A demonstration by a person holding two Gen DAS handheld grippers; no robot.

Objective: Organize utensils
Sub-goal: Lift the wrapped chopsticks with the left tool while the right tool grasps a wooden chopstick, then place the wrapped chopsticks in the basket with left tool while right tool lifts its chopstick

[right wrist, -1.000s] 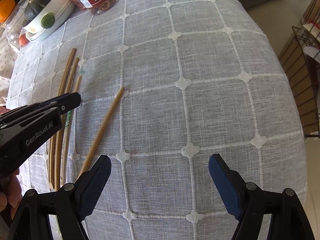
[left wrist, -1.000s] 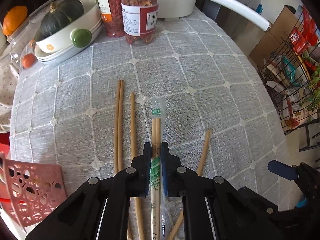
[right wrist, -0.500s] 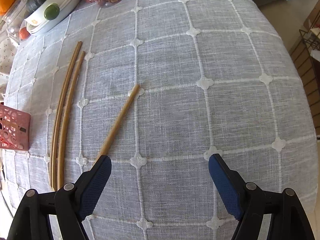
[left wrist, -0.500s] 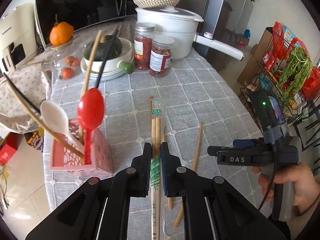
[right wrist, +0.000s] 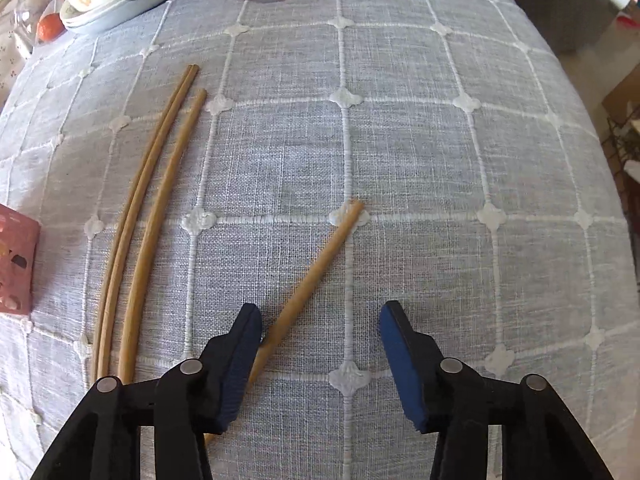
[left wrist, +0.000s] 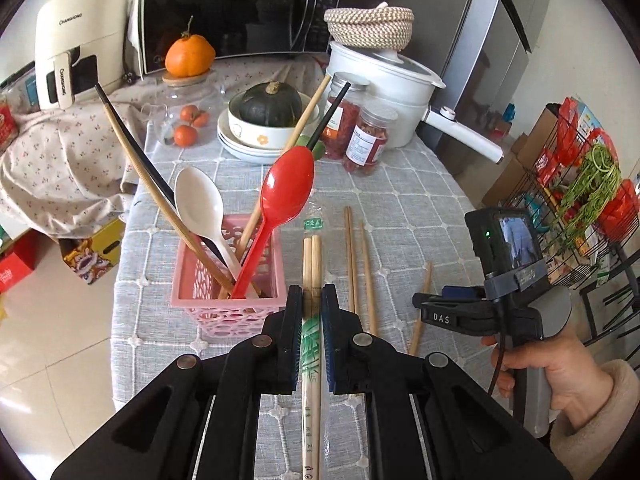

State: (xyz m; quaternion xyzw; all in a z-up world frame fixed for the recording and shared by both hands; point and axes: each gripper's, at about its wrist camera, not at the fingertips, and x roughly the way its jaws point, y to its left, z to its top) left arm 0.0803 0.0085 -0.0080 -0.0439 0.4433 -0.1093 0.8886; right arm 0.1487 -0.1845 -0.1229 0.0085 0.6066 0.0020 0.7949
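Observation:
My left gripper (left wrist: pixel 311 300) is shut on a wrapped pair of disposable chopsticks (left wrist: pixel 311 264), held above the table beside a pink utensil basket (left wrist: pixel 228 308). The basket holds a red spoon (left wrist: pixel 286 192), a white spoon (left wrist: pixel 200 204) and several chopsticks. My right gripper (right wrist: pixel 320 312) is open low over the grey tablecloth; a single loose wooden chopstick (right wrist: pixel 320 264) lies slanted between its fingers, close to the left finger (right wrist: pixel 244 344). Three more wooden chopsticks (right wrist: pixel 152 200) lie to its left. The right gripper also shows in the left wrist view (left wrist: pixel 436 308).
At the table's far end stand a bowl with a dark squash (left wrist: pixel 272 108), two jars (left wrist: pixel 368 140), a white pot (left wrist: pixel 384 80), an orange (left wrist: pixel 188 56) and a microwave (left wrist: pixel 236 12). A wire rack with groceries (left wrist: pixel 580 200) stands right of the table. The table edge drops off on the left.
My left gripper has lifted the wrapped chopsticks off the table and pulled back, bringing the basket into view. My right gripper has moved down onto the single chopstick and narrowed its opening.

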